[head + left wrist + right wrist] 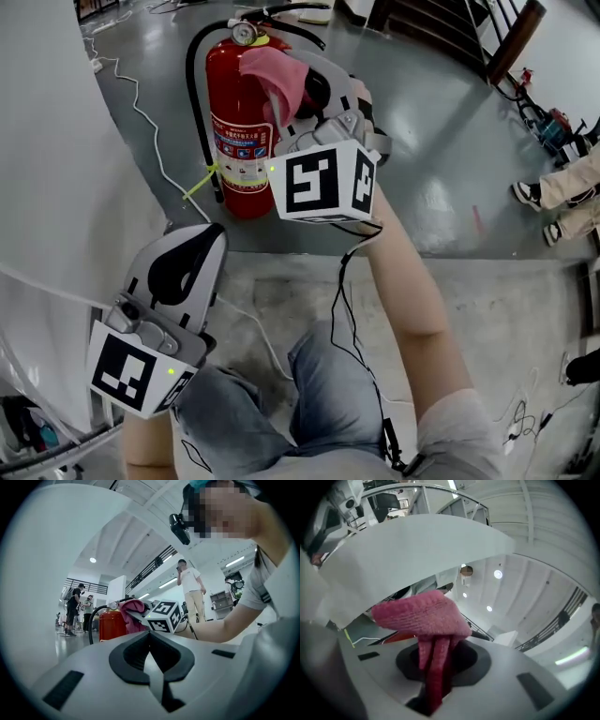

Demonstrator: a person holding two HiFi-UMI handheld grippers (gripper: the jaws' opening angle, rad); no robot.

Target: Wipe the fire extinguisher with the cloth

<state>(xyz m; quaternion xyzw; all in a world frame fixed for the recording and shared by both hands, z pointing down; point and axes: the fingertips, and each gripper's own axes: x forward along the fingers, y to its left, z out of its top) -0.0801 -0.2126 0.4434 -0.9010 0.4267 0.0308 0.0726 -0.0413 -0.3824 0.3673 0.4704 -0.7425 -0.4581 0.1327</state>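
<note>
A red fire extinguisher (236, 141) stands upright on the grey floor, with a gauge on top and a black hose (195, 103) looping down its left side. My right gripper (302, 89) is shut on a pink cloth (277, 73), which lies against the extinguisher's upper right shoulder. In the right gripper view the cloth (424, 616) bunches out from between the jaws of the right gripper (438, 663), with a red sliver of the extinguisher (396, 637) behind. My left gripper (202, 236) hangs low at the left, shut and empty, apart from the extinguisher (107, 624). Its jaws meet in the left gripper view (151, 656).
A white wall (47, 187) fills the left side. A white cable (150, 131) snakes over the floor beside the extinguisher. The person's knees (319, 394) are below. Bystanders' shoes (553, 187) and a railing (511, 42) are at the right; other people (75, 609) stand far off.
</note>
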